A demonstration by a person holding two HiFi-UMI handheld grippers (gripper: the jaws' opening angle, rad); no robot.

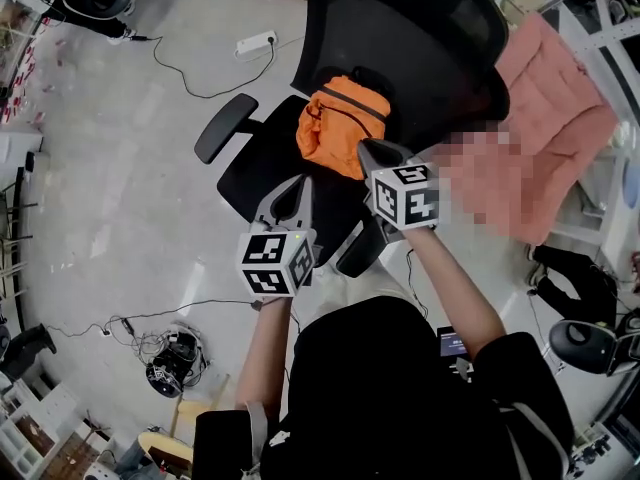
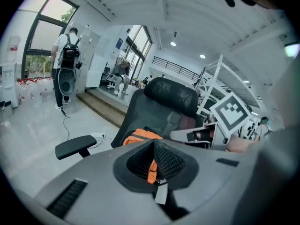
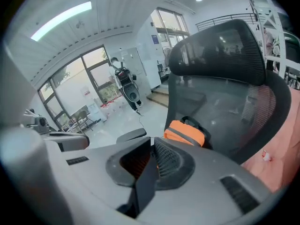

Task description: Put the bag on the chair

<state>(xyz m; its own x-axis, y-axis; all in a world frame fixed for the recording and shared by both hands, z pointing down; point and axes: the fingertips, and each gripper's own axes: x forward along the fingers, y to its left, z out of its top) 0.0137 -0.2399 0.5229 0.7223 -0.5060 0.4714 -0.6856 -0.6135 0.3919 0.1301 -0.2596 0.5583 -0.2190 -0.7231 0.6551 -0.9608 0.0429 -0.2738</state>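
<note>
An orange bag with black straps lies on the seat of a black mesh office chair, up against the backrest. Both grippers hover in front of it, apart from it. My left gripper is lower left of the bag, its jaws together and empty. My right gripper is just at the bag's near right edge, its jaws also together with nothing between them. Past the shut pads of the left gripper the bag rests on the seat. The right gripper points at the bag below the headrest.
The chair's left armrest sticks out over grey floor. A pink cushion lies on a white frame to the right. A power strip and cables are on the floor. A person with a backpack stands far off.
</note>
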